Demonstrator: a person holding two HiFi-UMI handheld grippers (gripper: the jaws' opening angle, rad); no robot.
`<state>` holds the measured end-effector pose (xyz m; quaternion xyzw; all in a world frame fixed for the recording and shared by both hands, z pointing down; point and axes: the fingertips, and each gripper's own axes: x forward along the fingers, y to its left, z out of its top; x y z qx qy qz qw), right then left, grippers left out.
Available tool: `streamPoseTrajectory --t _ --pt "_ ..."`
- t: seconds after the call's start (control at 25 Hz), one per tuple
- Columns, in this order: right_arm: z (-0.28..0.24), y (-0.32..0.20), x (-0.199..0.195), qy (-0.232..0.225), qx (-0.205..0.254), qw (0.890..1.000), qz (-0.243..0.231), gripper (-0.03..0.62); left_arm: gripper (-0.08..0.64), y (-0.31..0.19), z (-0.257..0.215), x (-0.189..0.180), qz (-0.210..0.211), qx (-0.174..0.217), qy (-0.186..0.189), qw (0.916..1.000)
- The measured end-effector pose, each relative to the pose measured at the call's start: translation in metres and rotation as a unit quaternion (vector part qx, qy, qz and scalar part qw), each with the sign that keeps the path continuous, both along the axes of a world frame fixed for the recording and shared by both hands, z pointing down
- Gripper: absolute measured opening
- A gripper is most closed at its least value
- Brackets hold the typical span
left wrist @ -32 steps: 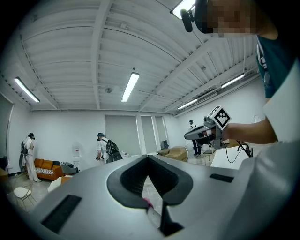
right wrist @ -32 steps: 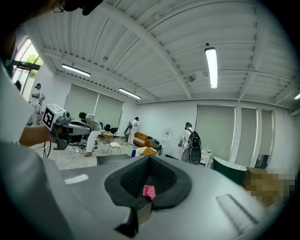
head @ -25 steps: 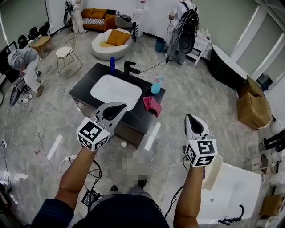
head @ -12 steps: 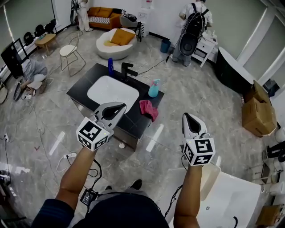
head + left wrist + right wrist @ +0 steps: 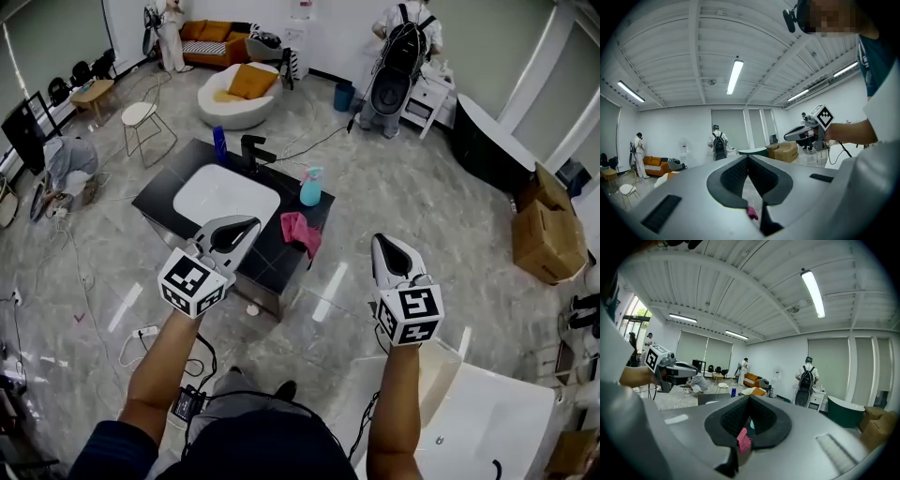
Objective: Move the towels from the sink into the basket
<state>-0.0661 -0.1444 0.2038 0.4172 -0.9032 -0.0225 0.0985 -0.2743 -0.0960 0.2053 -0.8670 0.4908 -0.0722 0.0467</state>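
Left gripper (image 5: 249, 223), right gripper (image 5: 382, 242) aiming level, jaws pressed together, empty, likely readying reach; crumpled pink cloth towel (image 5: 300, 232) lying well ahead.

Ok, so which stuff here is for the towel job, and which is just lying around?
For the job: towel, sink, left gripper, right gripper. The basket is not in view.

Just lying about: spray bottle, blue bottle, chair, boxes.
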Motion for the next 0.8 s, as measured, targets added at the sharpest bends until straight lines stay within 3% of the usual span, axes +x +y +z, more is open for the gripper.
streamPoseTrajectory --t 0.48,0.8 --pt "0.014 -0.033 0.017 0.002 -0.011 0.999 0.038 0.009 0.006 -0.056 0.011 0.003 0.031 -0.004 0.010 0.9995" --pt "0.034 -0.070 0.000 -0.010 -0.024 0.998 0.061 0.009 0.006 -0.104 0.031 -0.016 0.056 -0.022 0.010 0.9982"
